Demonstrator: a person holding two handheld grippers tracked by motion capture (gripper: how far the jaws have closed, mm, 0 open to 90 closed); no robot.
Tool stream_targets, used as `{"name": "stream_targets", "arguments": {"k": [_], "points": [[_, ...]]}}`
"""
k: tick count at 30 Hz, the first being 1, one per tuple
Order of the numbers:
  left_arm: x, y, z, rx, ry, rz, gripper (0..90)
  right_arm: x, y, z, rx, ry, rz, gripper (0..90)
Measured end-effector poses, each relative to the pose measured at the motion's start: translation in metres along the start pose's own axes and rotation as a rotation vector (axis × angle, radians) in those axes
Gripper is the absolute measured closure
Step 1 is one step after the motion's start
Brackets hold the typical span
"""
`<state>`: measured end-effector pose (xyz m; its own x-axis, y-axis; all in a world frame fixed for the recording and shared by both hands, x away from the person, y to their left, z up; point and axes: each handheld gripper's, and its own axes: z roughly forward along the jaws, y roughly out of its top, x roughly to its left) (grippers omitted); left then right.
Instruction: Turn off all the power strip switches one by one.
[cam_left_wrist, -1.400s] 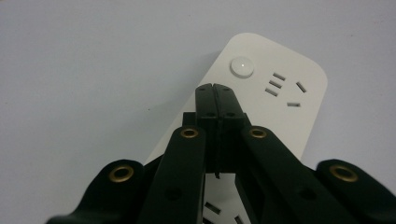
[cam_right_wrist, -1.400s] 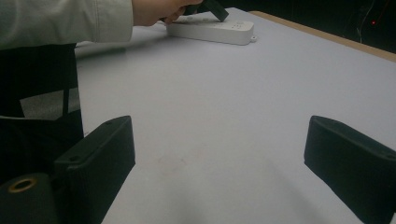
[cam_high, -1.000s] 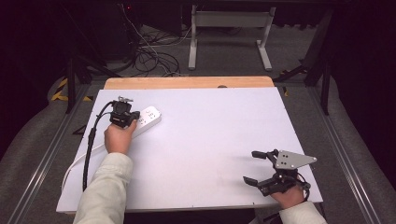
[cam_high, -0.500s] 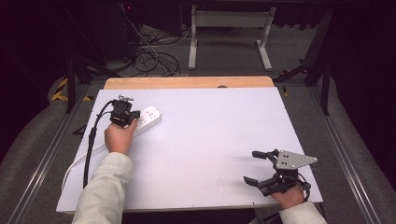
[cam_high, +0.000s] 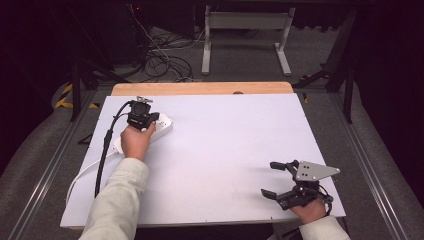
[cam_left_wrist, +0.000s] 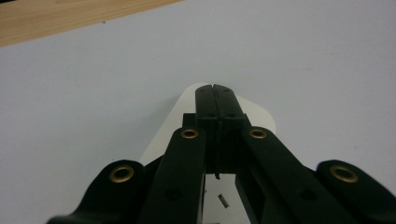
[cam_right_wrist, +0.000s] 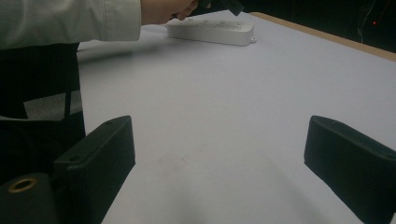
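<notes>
The left hand-held gripper is seen at about ten o'clock on the white surface, carried low over the white plastic power strip. In the left gripper view its two black jaws are pressed together along their whole length, with nothing caught between them; the tips lie over the rounded far end of the strip, though whether they touch it cannot be told. The left hand is wrapped around the tool from behind, and a black cable trails back from it toward seven o'clock.

The right hand-held gripper is held at about five o'clock, near the front edge, well apart from the strip. Its jaws are spread wide and hold nothing; between them, in the right gripper view, bare surface is seen, with the strip lying far off near the pale sleeve.

The strip lies flat, its white cord curving off toward the front left edge. It is judged to be a rigid, fairly light, smooth-sided moulded body, likely to slide on the sheet if pushed and to be tugged by its stiff cord. A hold across the narrow width near the middle would probably be surest, clear of the socket openings.

A light wooden strip borders the twelve o'clock edge.
</notes>
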<state>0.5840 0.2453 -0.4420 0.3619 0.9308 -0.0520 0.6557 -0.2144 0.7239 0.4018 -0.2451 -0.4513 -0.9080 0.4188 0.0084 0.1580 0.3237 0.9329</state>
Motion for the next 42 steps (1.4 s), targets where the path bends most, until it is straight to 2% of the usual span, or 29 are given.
{"name": "stream_targets", "arguments": {"k": [8,12,17,26,28,30,33,36,39,41,42], "points": [[0.003,-0.003,0.010,0.012,0.019,-0.021,90.0,-0.001,0.000,0.000,-0.003,0.006,0.004,9.5],[0.001,-0.004,0.014,0.014,0.020,-0.014,90.0,-0.001,0.000,0.000,0.000,0.005,0.004,9.4],[0.000,-0.004,0.015,0.008,0.026,-0.018,90.0,-0.001,0.000,0.000,0.002,0.006,0.004,9.5],[-0.003,-0.005,0.017,0.007,0.072,0.005,90.0,0.000,-0.001,0.001,0.002,0.010,0.002,9.5],[-0.002,-0.004,0.018,0.011,0.068,-0.004,90.0,0.000,-0.001,0.001,0.001,0.010,0.003,9.4],[-0.002,-0.005,0.018,0.014,0.081,-0.015,90.0,0.000,-0.001,0.000,0.000,0.011,0.002,9.4],[-0.003,-0.004,0.018,0.015,0.098,-0.006,90.0,0.000,-0.001,0.000,0.003,0.011,0.005,9.5],[-0.002,-0.004,0.018,0.015,0.089,-0.018,90.0,0.000,-0.001,0.000,0.003,0.013,0.007,9.4],[-0.002,-0.003,0.019,0.012,0.079,-0.004,90.0,0.000,-0.001,0.000,0.003,0.013,0.007,9.5],[-0.004,-0.003,0.020,0.010,0.086,0.004,90.0,0.000,-0.002,0.000,0.004,0.013,0.009,9.5],[-0.004,-0.003,0.020,0.007,0.093,0.021,90.0,0.000,-0.002,0.000,0.004,0.013,0.008,9.5]]}}
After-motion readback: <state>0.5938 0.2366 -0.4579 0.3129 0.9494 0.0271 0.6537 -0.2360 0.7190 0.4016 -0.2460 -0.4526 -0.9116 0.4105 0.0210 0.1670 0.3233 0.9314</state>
